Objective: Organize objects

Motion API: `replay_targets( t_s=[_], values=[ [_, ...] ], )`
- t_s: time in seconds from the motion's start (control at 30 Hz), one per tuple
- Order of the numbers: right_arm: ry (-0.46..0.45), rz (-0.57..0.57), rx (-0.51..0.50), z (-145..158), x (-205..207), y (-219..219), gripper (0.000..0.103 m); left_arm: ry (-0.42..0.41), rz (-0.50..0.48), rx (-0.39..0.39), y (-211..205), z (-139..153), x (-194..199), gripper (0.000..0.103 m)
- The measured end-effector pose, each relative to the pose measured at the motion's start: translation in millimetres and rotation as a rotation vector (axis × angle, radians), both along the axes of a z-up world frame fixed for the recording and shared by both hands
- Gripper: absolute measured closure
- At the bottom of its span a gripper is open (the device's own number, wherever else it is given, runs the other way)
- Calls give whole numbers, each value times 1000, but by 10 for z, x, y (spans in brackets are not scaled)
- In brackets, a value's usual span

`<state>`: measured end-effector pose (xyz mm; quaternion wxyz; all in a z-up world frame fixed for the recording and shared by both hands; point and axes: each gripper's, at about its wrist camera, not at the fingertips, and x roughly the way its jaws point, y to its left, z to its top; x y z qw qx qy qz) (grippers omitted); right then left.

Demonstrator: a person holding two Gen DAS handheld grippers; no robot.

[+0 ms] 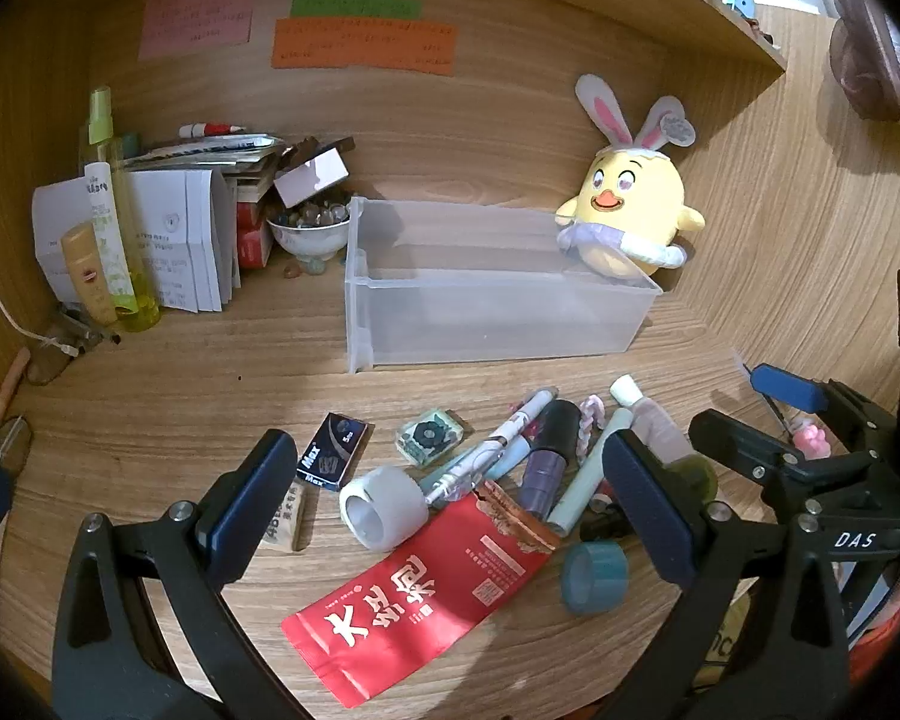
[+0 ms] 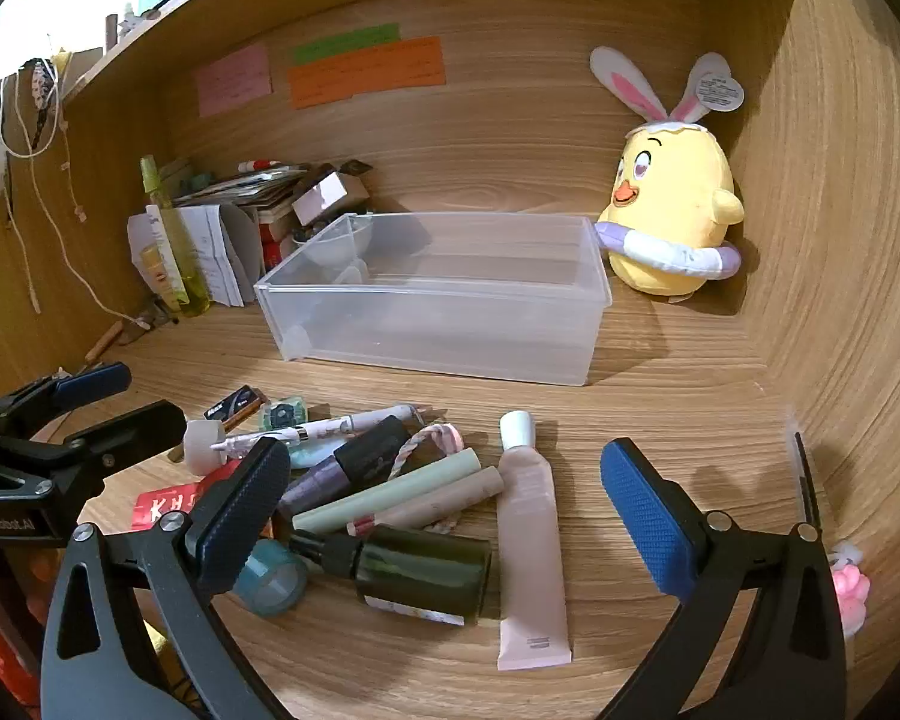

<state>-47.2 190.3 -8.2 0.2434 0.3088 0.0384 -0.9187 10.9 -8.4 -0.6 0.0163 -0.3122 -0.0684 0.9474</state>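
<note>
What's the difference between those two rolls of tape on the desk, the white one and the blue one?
The white tape roll is chunkier and opaque; the blue tape roll is slimmer and see-through. The white one lies beside the pens, touching the red packet; the blue one lies nearer the camera, right of that packet. Both lie tipped on their sides, outside the clear bin.

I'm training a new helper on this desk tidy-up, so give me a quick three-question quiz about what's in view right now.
1. True or false: the clear plastic bin already holds some of the clutter.
2. Which lies nearest the right gripper: A) pink tube, B) yellow chick plush, C) red packet?
3. How do the jaws of the left gripper stand?

Key: 1 false, it looks empty; 2 A; 3 wide open, holding nothing.
</note>
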Motion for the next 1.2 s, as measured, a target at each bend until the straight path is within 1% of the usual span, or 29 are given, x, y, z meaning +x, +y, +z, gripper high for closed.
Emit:
replay_targets(
  t_s=[0.57, 0.83, 1.1, 1.13, 1.2],
  values=[
    [13, 3, 4, 20, 31, -14, 0, -2, -7, 4, 16, -6, -15, 0],
    [1, 9, -3, 19, 19, -17, 0, -7, -24, 18, 28, -32, -13, 0],
    [-16, 10, -21, 19, -60, -21, 0, 2, -39, 37, -44, -49, -34, 0],
    [-12, 8, -23, 24, -68, -19, 0, 3, -36, 37, -61, -48, -38, 1],
    [-7, 1, -23, 32, -91, -9, 0, 1, -28, 35, -107, -46, -44, 9]
  ],
)
